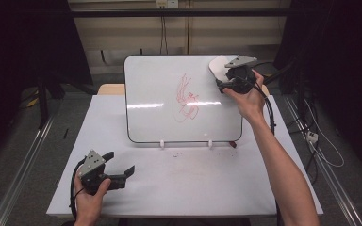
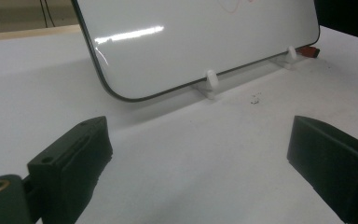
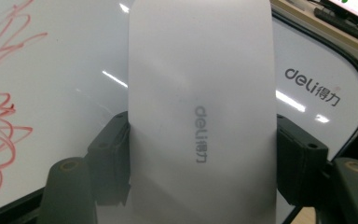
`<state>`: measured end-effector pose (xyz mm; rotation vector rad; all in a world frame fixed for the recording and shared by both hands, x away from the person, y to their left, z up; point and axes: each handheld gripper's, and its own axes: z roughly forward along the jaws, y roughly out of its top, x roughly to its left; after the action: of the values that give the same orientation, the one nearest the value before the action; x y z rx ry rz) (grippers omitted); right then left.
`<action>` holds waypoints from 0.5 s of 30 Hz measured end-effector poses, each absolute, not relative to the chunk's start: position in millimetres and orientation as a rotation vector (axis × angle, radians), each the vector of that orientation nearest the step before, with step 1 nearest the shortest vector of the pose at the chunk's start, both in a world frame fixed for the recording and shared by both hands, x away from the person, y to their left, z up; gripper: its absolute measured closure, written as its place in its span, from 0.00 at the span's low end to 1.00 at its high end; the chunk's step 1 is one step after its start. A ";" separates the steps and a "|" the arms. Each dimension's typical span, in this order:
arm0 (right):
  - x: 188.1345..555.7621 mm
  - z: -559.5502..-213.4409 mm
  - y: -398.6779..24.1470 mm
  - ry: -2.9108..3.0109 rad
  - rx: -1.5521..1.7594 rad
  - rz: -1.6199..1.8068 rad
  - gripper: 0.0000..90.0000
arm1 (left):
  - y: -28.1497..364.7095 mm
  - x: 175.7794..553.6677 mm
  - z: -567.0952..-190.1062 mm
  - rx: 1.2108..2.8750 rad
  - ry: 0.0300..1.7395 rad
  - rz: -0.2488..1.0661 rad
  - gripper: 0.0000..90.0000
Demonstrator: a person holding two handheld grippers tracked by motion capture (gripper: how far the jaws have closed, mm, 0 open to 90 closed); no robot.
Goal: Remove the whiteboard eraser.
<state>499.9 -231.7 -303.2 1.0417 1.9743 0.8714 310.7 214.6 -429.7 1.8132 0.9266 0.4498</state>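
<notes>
A whiteboard [image 1: 160, 94] leans tilted on two small white clips on the table, with red scribbles [image 1: 186, 99] right of its middle. My right gripper [image 1: 222, 77] is at the board's upper right corner, shut on a white eraser [image 1: 218, 65]. In the right gripper view the eraser [image 3: 200, 102] sits between both jaws, flat over the whiteboard [image 3: 51, 93], with the red scribbles [image 3: 2, 116] to its left. My left gripper [image 1: 120, 163] rests low on the near left of the table, open and empty. From its own view the left gripper [image 2: 200, 149] faces the whiteboard's lower edge [image 2: 205, 46].
The white table [image 1: 188, 179] has free room in front of the board. A small red-brown object [image 1: 233, 144] lies by the board's lower right corner, also seen as a red-brown object [image 2: 310, 50]. Dark specks [image 2: 254, 98] dot the table. Cables trail off the table's right side.
</notes>
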 end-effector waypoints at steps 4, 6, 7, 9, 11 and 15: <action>499.4 -302.1 -235.9 1.985 1.068 0.929 0.34 | 216.2 310.9 -429.7 1.815 0.929 0.450 0.07; 499.1 -302.0 -238.1 1.991 1.078 0.958 0.34 | 216.9 310.8 -429.5 1.805 0.934 0.449 0.07; 499.0 -302.2 -238.9 1.993 1.082 0.967 0.34 | 217.4 310.7 -429.4 1.806 0.934 0.453 0.06; 498.8 -302.5 -240.3 1.997 1.086 0.986 0.34 | 217.7 310.3 -429.4 1.797 0.940 0.449 0.07; 498.3 -302.5 -241.2 2.002 1.081 1.005 0.35 | 219.0 309.8 -429.3 1.805 0.937 0.455 0.06; 491.1 -294.6 -241.1 1.978 1.049 1.081 0.35 | 221.5 309.2 -429.7 1.801 0.946 0.458 0.07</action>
<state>491.1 -241.1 -294.6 1.0489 1.9783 1.0812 309.2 221.5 -429.7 1.8011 0.9461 0.4579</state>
